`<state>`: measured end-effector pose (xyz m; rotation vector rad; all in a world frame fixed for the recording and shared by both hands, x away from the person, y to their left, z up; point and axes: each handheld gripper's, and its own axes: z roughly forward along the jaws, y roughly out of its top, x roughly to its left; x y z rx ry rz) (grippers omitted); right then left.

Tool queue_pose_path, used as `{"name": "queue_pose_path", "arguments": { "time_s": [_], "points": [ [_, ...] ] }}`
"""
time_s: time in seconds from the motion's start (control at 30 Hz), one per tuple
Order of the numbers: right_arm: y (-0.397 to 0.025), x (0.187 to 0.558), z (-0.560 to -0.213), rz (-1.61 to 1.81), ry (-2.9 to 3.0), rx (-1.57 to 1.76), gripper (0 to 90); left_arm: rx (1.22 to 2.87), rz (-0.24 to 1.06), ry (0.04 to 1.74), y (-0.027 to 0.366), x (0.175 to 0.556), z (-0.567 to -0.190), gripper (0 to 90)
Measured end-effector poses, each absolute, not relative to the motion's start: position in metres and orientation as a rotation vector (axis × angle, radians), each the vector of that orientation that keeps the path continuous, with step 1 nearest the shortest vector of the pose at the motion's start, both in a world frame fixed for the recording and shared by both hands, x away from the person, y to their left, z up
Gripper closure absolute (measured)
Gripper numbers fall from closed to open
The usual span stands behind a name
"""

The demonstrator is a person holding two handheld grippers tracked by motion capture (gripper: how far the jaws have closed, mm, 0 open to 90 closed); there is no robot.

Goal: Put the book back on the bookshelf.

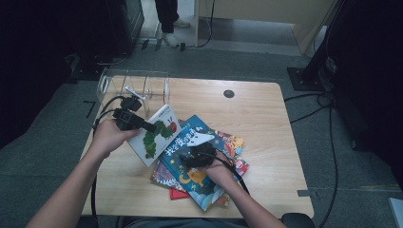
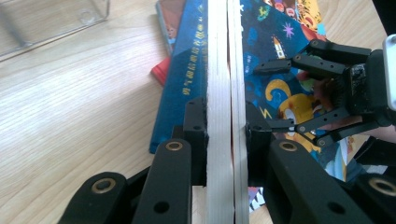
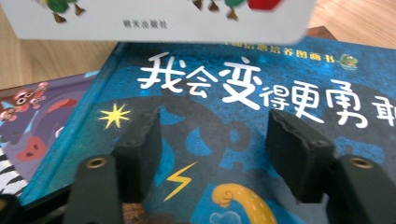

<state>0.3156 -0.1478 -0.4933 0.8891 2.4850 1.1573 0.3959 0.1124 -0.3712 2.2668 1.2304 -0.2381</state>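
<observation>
Clearly, the left gripper [image 2: 227, 126] is clamped on the edge of the white caterpillar picture book [image 1: 158, 133], its two black jaws pressed flat against either cover. That book is held lifted and tilted over the wooden table [image 1: 256, 114], just in front of the clear acrylic organizer [image 1: 135, 85]. Beside it, the right gripper [image 3: 215, 149] hovers with jaws spread apart over the blue picture book [image 3: 243, 112] topping the stack, gripping nothing.

Perhaps five books [image 1: 199, 161], two hand-held grippers [image 1: 151, 127], one clear rack [image 1: 135, 85].
</observation>
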Motion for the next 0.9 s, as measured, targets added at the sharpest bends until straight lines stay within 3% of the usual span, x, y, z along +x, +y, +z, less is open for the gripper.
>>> {"name": "queue_pose_path", "arguments": {
  "time_s": [0.37,0.9],
  "points": [
    [-0.148,0.315,-0.494,1.159,2.483,0.891,34.3,2.251,-0.106,1.295,0.135,0.397,-0.361,77.8],
    [-0.148,0.315,-0.494,1.156,2.487,0.895,34.3,2.257,-0.042,1.383,0.145,0.411,-0.364,77.9]
  ]
}}
